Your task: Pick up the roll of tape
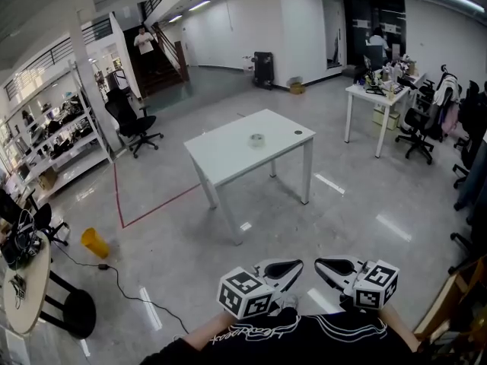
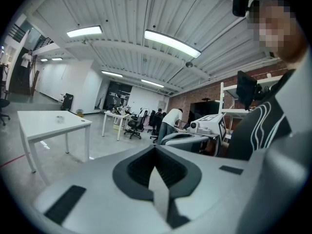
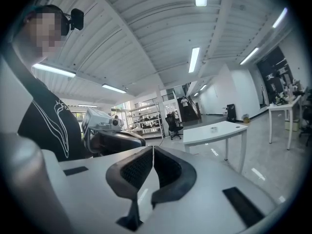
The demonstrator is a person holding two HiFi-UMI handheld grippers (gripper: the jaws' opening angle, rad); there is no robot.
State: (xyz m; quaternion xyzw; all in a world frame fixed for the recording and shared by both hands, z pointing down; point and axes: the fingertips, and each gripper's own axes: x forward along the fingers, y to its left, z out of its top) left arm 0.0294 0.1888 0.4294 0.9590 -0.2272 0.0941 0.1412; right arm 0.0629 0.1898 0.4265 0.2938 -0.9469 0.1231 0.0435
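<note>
The roll of tape [image 1: 257,139] lies near the middle of the white counter [image 1: 228,158], well apart from the person. The left hand-held gripper [image 1: 280,269] and the right hand-held gripper [image 1: 336,268] sit close to the chest, each with jaws together on nothing. Arriving with the jaws unopened would likely shove the small pale roll (hard to see against the top) across the smooth surface. The black cable [image 1: 125,295] on the floor could snag a careless step.
</note>
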